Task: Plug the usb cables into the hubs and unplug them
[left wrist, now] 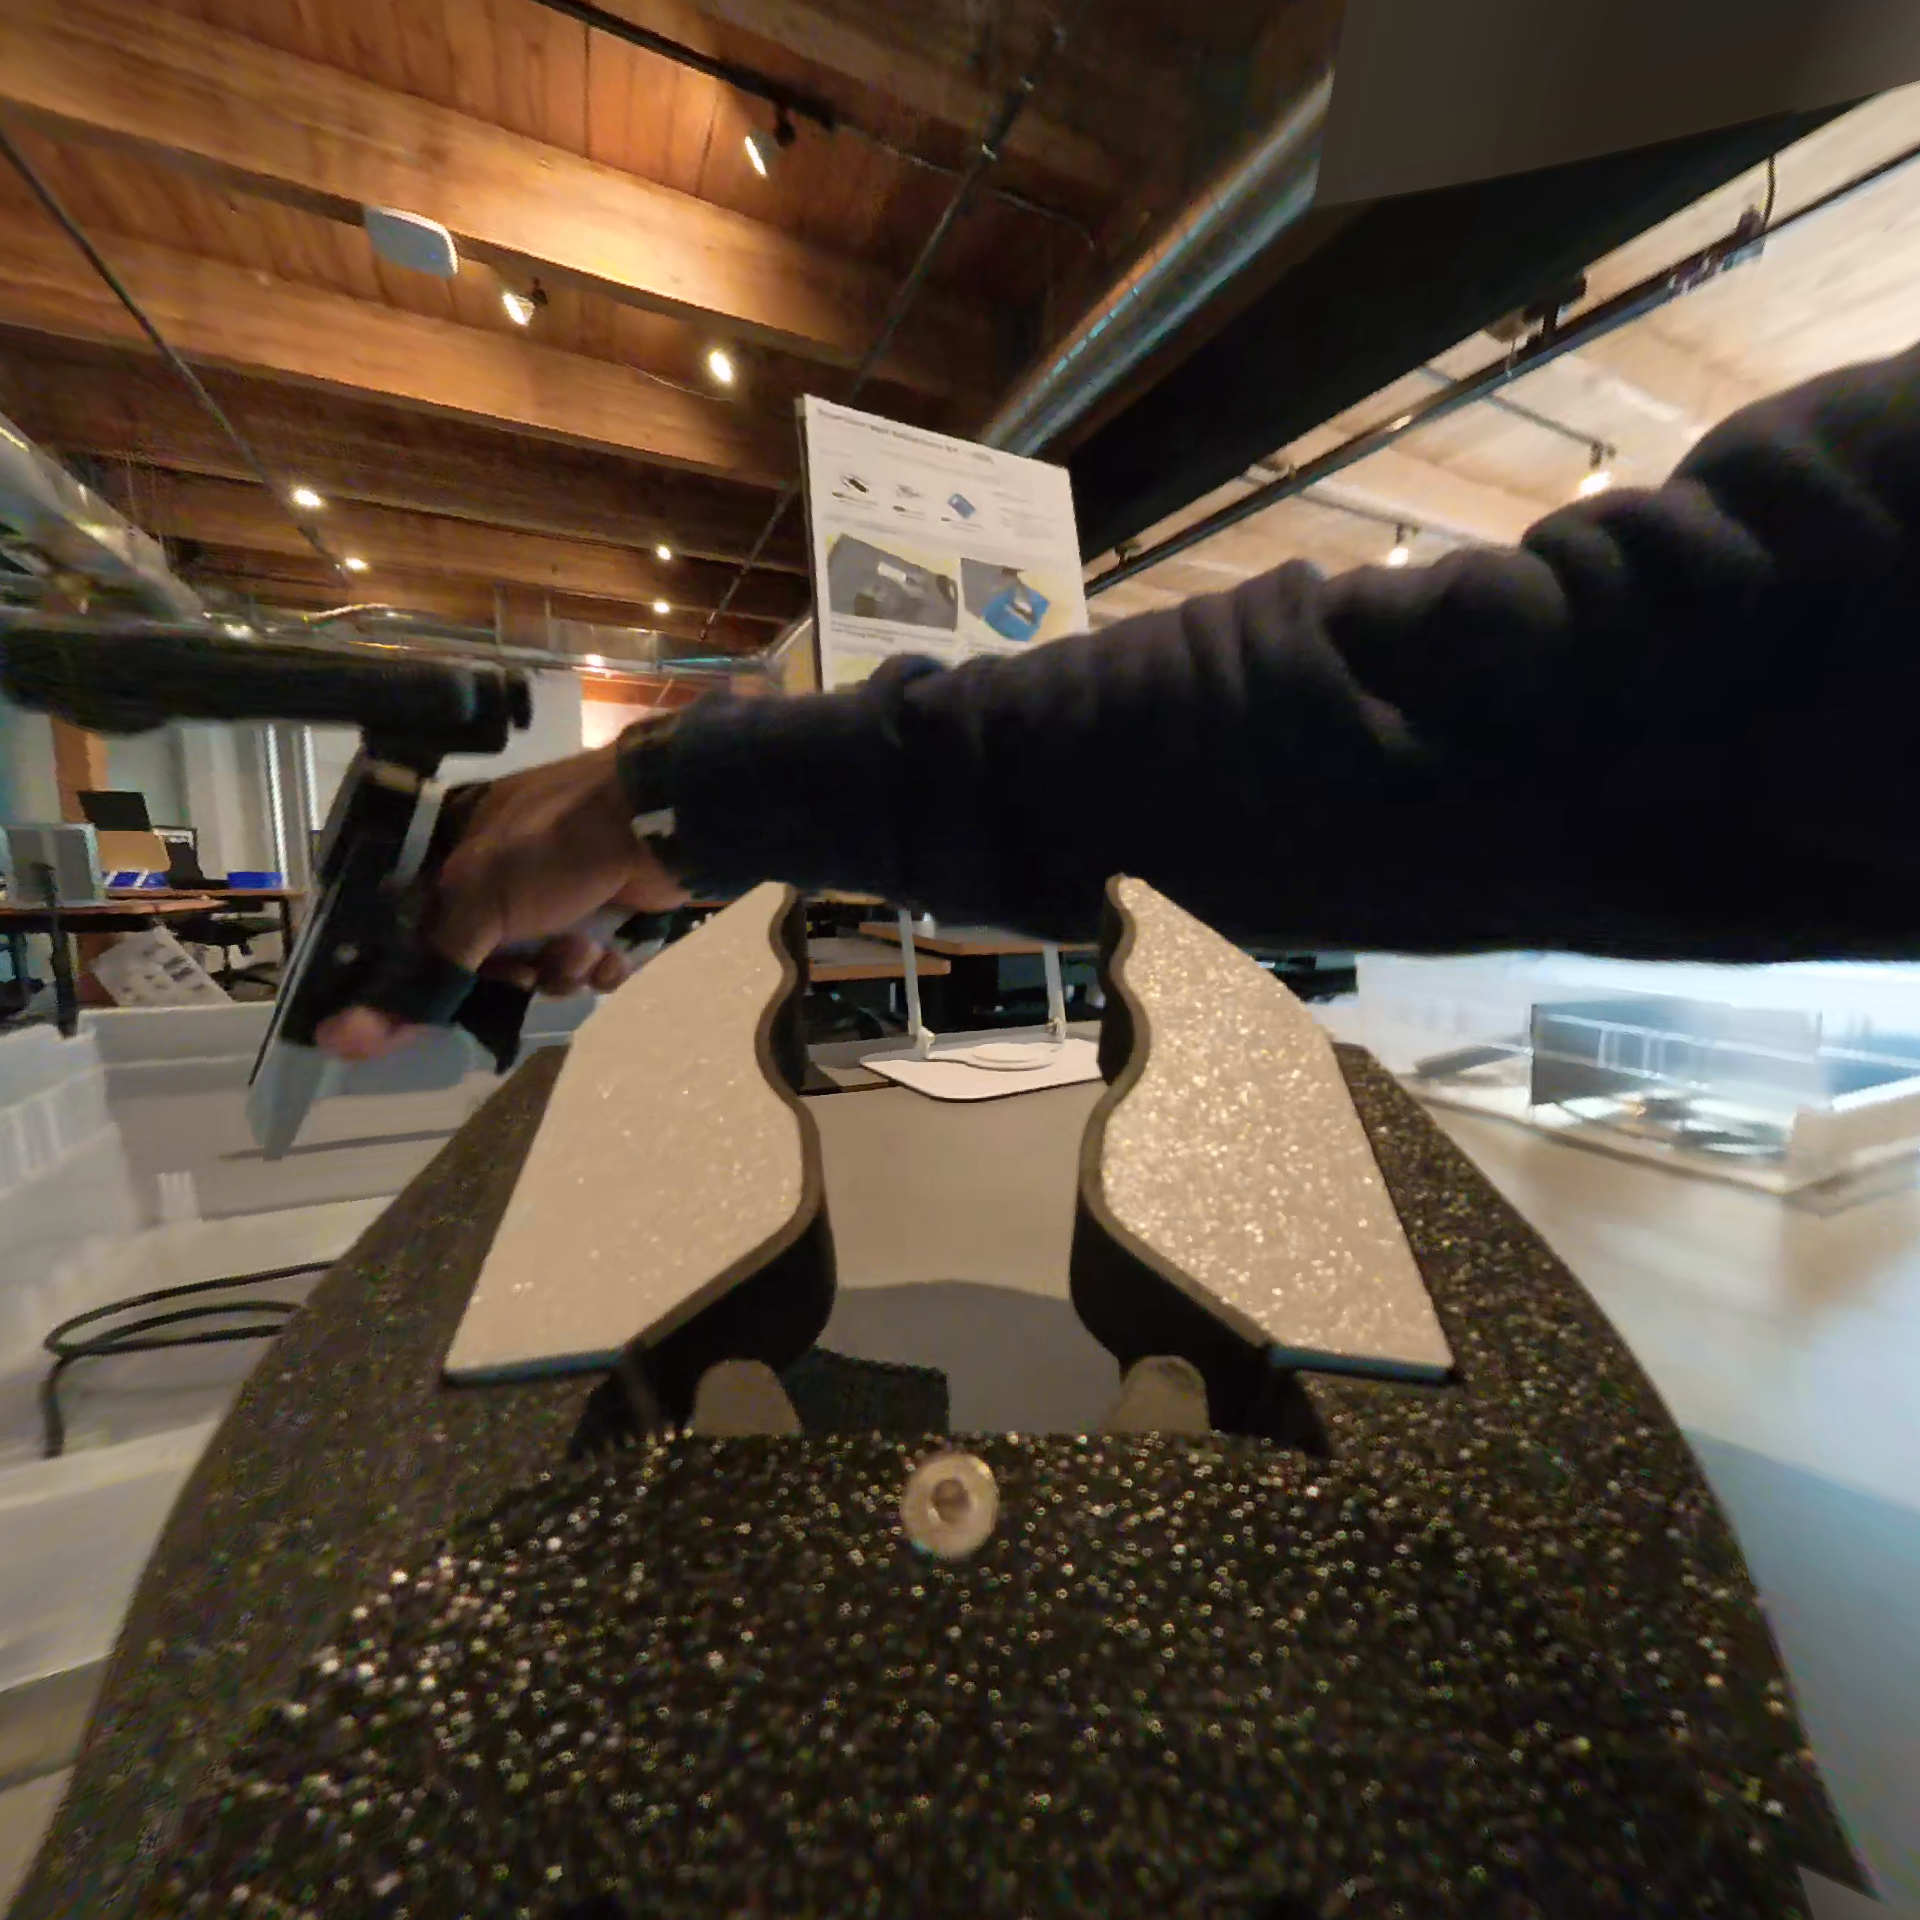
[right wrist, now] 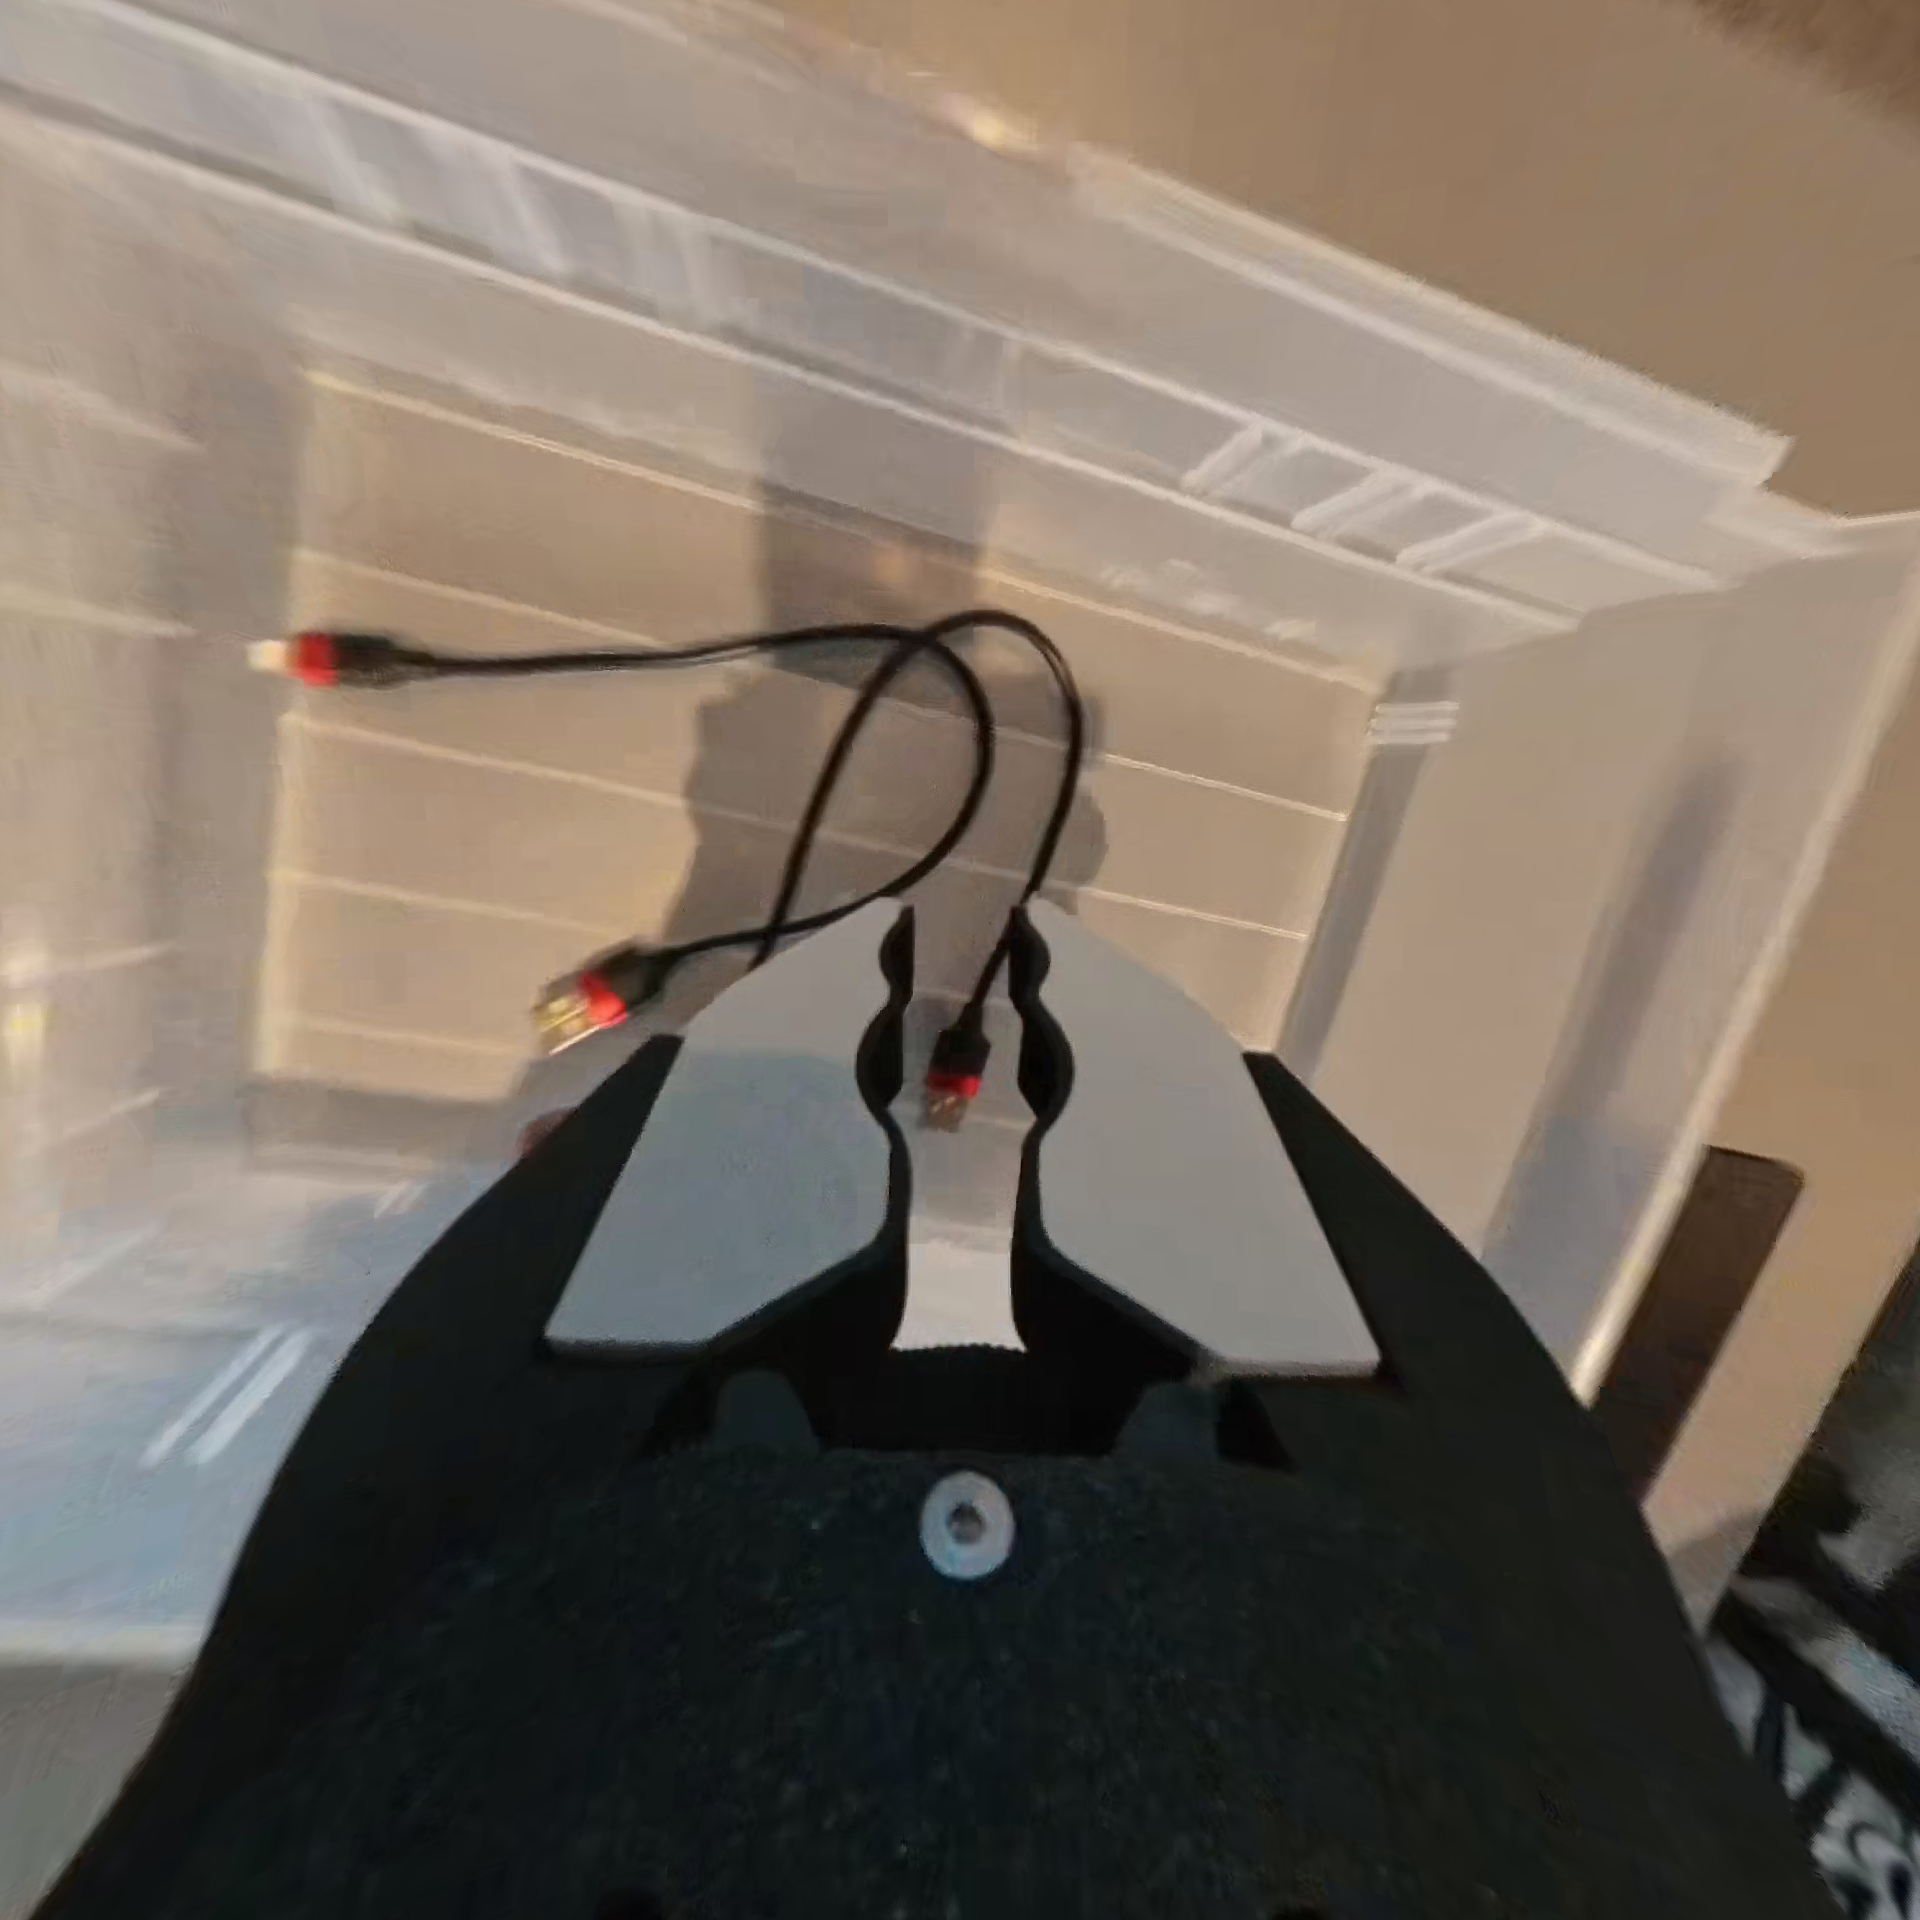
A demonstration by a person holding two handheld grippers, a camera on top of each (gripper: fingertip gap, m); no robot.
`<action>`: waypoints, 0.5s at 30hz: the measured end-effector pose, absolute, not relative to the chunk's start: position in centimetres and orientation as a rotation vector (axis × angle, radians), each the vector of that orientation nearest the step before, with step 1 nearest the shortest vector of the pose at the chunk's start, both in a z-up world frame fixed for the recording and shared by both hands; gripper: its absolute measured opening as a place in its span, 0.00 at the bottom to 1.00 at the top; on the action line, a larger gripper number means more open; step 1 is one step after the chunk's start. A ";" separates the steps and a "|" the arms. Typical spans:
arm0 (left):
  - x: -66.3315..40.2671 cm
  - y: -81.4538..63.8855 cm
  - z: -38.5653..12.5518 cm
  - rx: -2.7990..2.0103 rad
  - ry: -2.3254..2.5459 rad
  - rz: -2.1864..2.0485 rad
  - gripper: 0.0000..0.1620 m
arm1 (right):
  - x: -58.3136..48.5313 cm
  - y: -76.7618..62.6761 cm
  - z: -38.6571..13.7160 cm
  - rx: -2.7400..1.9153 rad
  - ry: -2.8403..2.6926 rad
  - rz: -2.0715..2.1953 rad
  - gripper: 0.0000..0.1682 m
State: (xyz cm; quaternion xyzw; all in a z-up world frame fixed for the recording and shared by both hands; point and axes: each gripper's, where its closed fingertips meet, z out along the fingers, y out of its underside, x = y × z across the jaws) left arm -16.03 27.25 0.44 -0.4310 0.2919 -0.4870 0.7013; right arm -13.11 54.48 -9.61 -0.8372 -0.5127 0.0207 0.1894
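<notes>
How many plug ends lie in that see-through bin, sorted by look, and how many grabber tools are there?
Bin.
Wide metal plugs with red collars: 2
Small pale-tipped plug with red collar: 1
Grabbers: 2, left gripper, right gripper
Total: 5

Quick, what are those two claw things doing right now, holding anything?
Left gripper: fingers open, holding nothing.
Right gripper: fingers open around a cable plug in the clear bin, not yet gripping.

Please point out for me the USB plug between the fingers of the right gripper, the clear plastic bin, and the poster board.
USB plug [right wrist: 954,1081]: right wrist view, on its red collar.
Clear plastic bin [right wrist: 1621,831]: right wrist view, on its right wall.
Poster board [left wrist: 935,540]: left wrist view, on the middle of its printed face.
</notes>
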 end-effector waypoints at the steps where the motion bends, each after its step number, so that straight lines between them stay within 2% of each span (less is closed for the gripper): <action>1: -16.2 27.3 0.5 -0.958 0.638 -1.104 0.32 | -12.8 55.4 -10.9 -2.389 -1.429 0.036 0.09; 5: -16.3 27.3 0.3 -0.965 0.642 -1.143 0.32 | -11.3 57.5 -14.2 -2.475 -1.432 -0.083 0.08; 11: -16.5 27.5 0.2 -0.973 0.622 -1.205 0.32 | -11.0 57.7 -15.9 -2.537 -1.474 -0.139 0.12; 13: -16.5 27.6 0.2 -0.977 0.616 -1.219 0.31 | -11.1 57.8 -16.1 -2.548 -1.457 -0.136 0.11; 15: -16.6 27.6 0.1 -0.982 0.611 -1.222 0.31 | -11.3 57.6 -16.3 -2.575 -1.439 -0.100 0.02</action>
